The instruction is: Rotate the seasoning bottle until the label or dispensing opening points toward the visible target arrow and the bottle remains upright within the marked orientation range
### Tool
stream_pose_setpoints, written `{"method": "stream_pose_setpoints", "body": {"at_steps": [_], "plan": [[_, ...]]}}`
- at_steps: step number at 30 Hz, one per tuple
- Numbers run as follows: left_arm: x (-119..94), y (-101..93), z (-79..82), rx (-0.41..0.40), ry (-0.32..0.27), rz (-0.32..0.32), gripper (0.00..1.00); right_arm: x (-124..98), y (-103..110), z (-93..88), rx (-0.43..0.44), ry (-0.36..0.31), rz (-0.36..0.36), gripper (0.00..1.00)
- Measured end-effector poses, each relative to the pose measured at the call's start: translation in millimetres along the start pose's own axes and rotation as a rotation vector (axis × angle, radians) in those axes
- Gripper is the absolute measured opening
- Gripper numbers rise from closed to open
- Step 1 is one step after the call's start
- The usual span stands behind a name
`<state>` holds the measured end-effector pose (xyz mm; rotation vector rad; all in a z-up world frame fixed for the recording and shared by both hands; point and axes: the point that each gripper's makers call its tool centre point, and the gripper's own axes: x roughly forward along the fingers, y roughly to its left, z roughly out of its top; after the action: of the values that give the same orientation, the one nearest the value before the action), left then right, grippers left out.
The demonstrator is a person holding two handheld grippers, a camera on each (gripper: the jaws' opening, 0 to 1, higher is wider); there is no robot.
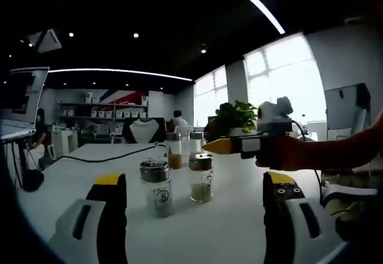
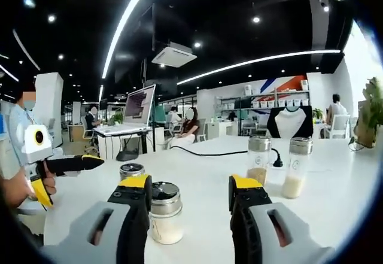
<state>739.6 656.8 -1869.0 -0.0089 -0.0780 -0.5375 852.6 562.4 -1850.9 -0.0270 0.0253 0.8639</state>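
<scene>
Left gripper view showed our left gripper point(image 1: 194, 195) gaping wide and empty, 2 clear glass seasoning bottles with metal caps point(image 1: 156, 187) upright just beyond its jaws on the white table point(image 1: 239, 228). Our right gripper point(image 2: 190, 201), equally wide and empty, sat nearest 1 capped bottle point(image 2: 164, 212) against its left jaw.

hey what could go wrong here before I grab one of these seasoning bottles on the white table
1. The two nearest bottles stand close together; closing the open left gripper on one could knock the other over.
2. In the right gripper view, a bottle sits right by the right gripper, whose left jaw partly hides it, so a small sideways move might tip it.
3. No target arrow shows on the table, so orientation may be misjudged.
</scene>
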Motion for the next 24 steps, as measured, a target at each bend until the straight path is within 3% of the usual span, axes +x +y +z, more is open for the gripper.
{"method": "stream_pose_setpoints", "body": {"at_steps": [9,24], "plan": [[-1,3.6,-3.0,0.011,0.014,0.006,1.00,7,-18,7.8,-0.046,0.012,-0.042,0.60],[-2,6.8,-3.2,0.017,0.020,0.010,1.00,38,-55,-9.4,-0.122,0.088,-0.100,0.55]]}}
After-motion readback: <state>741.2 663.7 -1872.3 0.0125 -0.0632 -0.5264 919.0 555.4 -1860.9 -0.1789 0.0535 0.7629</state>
